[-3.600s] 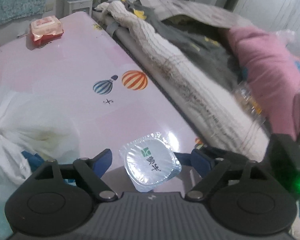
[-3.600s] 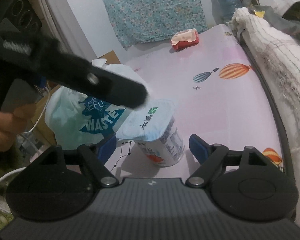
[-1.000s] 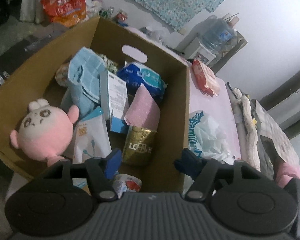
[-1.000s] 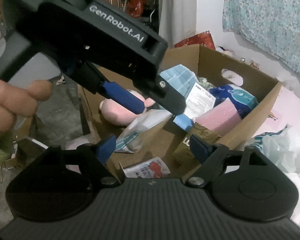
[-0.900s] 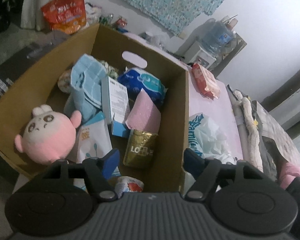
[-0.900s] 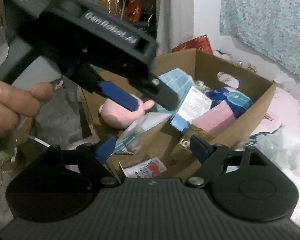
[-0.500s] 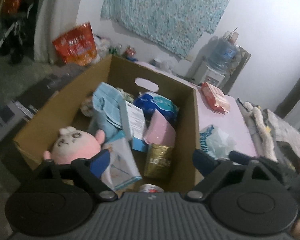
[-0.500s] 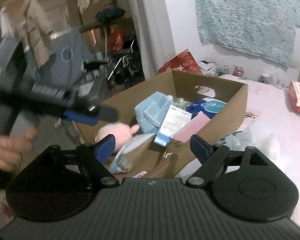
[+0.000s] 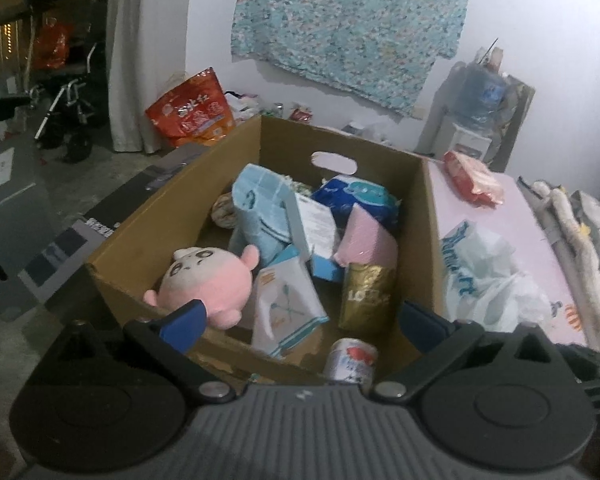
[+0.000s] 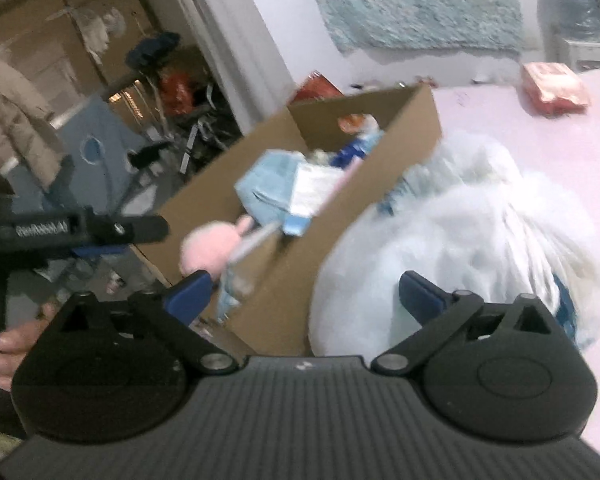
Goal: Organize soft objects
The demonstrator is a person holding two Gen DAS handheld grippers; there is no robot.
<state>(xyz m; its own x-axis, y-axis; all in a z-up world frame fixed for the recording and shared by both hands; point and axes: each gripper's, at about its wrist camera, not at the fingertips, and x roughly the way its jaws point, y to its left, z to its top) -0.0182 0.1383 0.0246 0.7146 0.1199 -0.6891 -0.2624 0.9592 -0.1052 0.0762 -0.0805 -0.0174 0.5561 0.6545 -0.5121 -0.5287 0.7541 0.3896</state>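
Spreading wide and empty, the left gripper [image 9: 300, 322] and right gripper [image 10: 304, 294] have released; the yogurt cup [image 9: 351, 364] now lies in the cardboard box [image 9: 430, 240] at lower centre.

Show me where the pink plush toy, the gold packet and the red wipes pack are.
pink plush toy [image 9: 206, 280], left wrist view, on its round body.
gold packet [image 9: 366, 298], left wrist view, on its front face.
red wipes pack [image 9: 474, 178], left wrist view, on its top.

One cardboard box [image 9: 430, 216], one pink plush [image 9: 208, 280], one white plastic bag [image 9: 488, 276], one gold pouch [image 9: 364, 296]
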